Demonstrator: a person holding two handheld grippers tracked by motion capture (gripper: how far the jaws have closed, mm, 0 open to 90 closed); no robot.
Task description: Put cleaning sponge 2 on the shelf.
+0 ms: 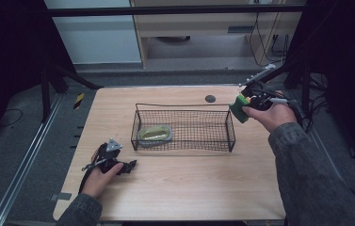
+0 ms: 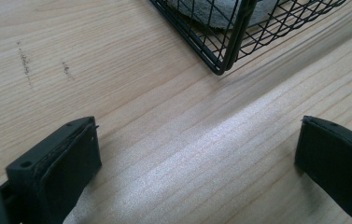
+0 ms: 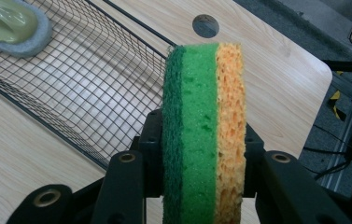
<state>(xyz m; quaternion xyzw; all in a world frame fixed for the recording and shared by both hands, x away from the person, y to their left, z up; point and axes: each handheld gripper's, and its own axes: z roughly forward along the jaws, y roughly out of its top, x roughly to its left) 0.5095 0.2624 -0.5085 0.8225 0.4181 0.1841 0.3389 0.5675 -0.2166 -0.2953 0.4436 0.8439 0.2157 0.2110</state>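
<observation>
Inside wire basket (image 1: pixel 183 128), only a grey-rimmed green scrubber (image 1: pixel 155 133).

Bench (image 1: pixel 180 188): light wood-grain top with rounded corners, standing on a grey floor (image 1: pixel 20 141).

Round dark hole (image 1: pixel 210 98) in the top near the far edge, right of middle.

Black wire-mesh basket (image 1: pixel 184 141) sits directly on the bench at about the middle, long side running left to right. A grey-rimmed scrub pad with a yellow-green top (image 1: pixel 155 133) lies in its left end, on the mesh floor.

A few faint dark scuff marks (image 2: pixel 24 63) on the wood near the basket's corner in the left gripper view.

The left gripper (image 1: pixel 129 166) rests low at the bench's near-left part, jaws wide apart over bare wood.
</observation>
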